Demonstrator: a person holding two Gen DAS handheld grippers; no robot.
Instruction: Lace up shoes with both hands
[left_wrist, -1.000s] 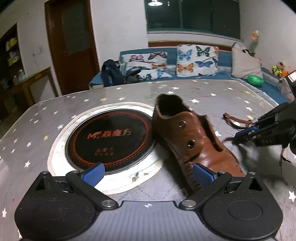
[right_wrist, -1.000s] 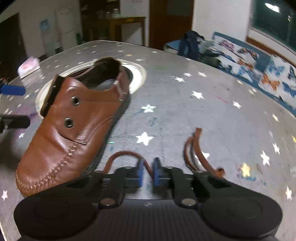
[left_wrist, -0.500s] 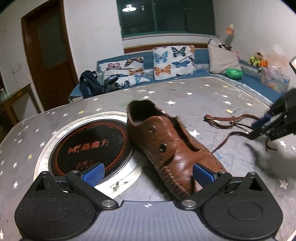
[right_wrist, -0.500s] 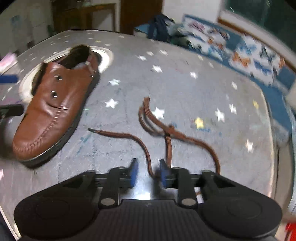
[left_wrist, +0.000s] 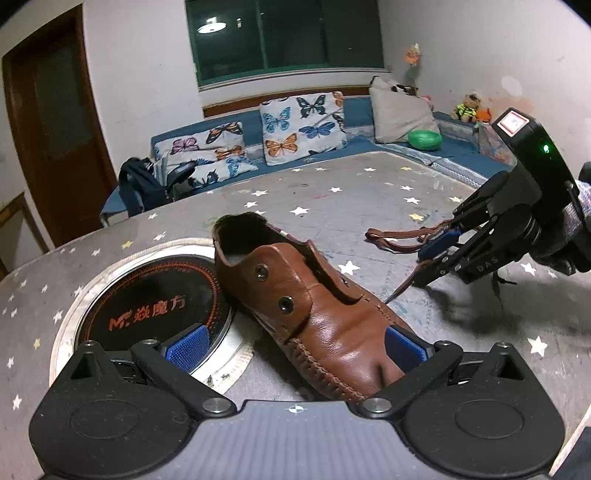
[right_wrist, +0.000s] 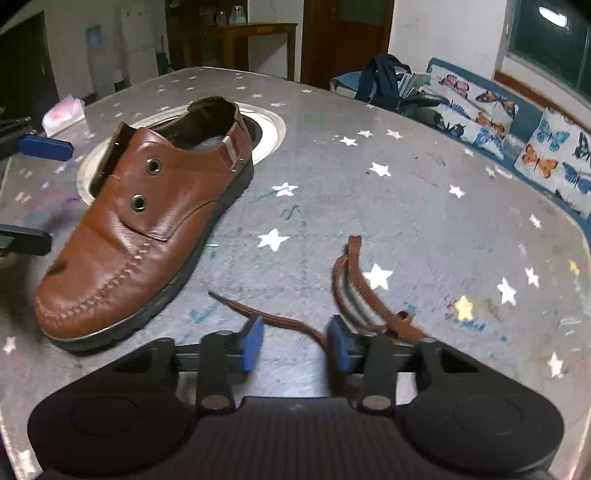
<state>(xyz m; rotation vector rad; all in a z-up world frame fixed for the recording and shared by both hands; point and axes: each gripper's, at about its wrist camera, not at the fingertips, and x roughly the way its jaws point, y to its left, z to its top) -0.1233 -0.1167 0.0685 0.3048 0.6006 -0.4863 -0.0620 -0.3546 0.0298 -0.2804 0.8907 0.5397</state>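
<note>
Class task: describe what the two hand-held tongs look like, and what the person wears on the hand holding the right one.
Both tongs, left and right, are black with blue ribbed pads. The right body carries a green light and a red-and-white label. A grey knitted glove covers that hand.

Both views are fisheye, each mounted just behind its own tool and looking forward and down along the two fingers, so the black housing fills the bottom of each frame. The left wrist view sits low over the star-patterned worktop (left_wrist: 332, 192), very near the toe of the brown shoe (left_wrist: 314, 306), and faces the sofa (left_wrist: 354, 144) along the far wall; the right tool (left_wrist: 436, 254) shows at its right edge. The right wrist view looks across the same worktop from the other side, with the shoe (right_wrist: 147, 229) at left and the lace (right_wrist: 354, 291) close below centre (the sofa runs along its upper right). Both share the shoe, the lace and the round inset burner (left_wrist: 155, 299).
</note>
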